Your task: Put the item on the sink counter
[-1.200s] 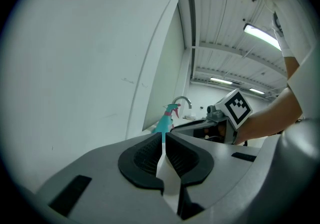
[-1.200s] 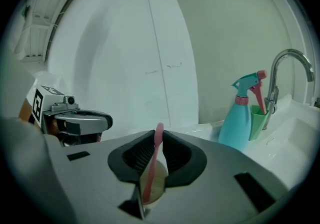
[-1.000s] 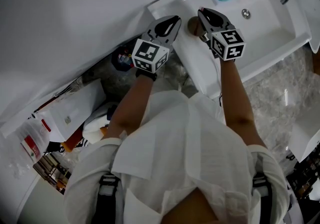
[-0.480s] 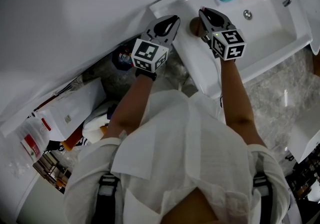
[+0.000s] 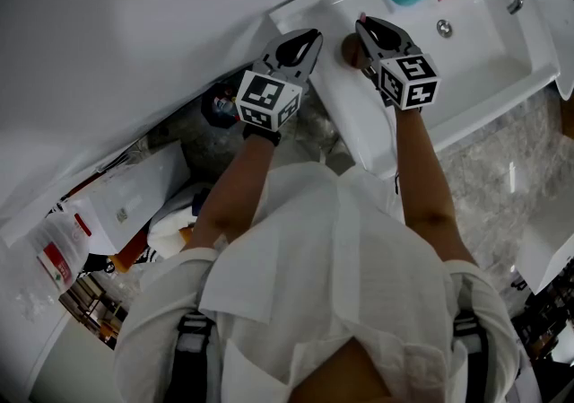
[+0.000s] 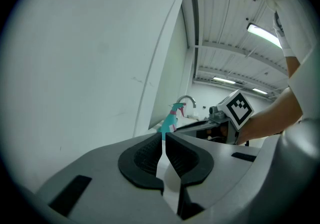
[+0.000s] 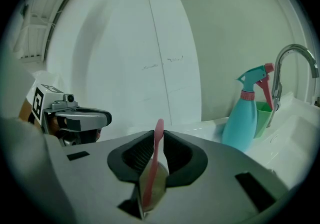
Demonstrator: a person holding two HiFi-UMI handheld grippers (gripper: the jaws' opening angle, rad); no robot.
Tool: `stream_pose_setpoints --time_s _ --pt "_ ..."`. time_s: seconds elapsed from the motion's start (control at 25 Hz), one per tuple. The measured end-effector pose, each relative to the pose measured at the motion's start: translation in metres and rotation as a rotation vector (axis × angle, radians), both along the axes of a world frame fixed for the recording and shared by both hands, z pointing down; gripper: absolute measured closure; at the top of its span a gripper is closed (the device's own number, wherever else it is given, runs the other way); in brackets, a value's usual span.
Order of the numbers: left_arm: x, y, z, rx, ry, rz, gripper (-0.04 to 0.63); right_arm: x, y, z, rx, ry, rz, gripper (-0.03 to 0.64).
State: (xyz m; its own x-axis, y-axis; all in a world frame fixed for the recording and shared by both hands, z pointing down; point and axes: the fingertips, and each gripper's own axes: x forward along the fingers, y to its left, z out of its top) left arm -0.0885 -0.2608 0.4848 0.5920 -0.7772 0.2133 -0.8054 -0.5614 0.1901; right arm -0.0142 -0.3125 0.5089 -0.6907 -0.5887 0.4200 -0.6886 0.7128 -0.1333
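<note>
Two hand-held grippers sit side by side. The left hand-held gripper (image 6: 164, 137) has its jaws together and empty. The right hand-held gripper (image 7: 159, 134) is clamped on a thin pink item (image 7: 152, 168) above the white sink counter (image 5: 359, 114). Beyond them, a teal spray bottle (image 7: 241, 118) and a faucet (image 7: 295, 53) stand against a white wall (image 7: 125, 43).

item: slim pink stick (image 7: 152, 178) | clamped upright in right tongs (image 7: 159, 137) | over white sink counter (image 5: 356, 116)

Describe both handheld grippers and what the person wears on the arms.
The left gripper and right gripper are grey moulded shells with black ribbed fingers. Each carries a white cube printed with black square markers: left cube, right cube. The person wears a white short-sleeved shirt with dark straps. The forearms are bare, and no cables show.
</note>
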Motion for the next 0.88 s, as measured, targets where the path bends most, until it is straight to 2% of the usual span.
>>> stream_pose_setpoints --time_s 0.52,0.88 --pt "-0.001 -0.002 -0.003 0.001 0.001 -0.004 0.560 0.008 0.010 -0.001 -0.008 -0.019 0.007 0.557" --pt "-0.004 -0.002 -0.007 0.003 0.003 -0.007 0.560 0.028 0.022 -0.004 -0.006 -0.023 0.057 0.557"
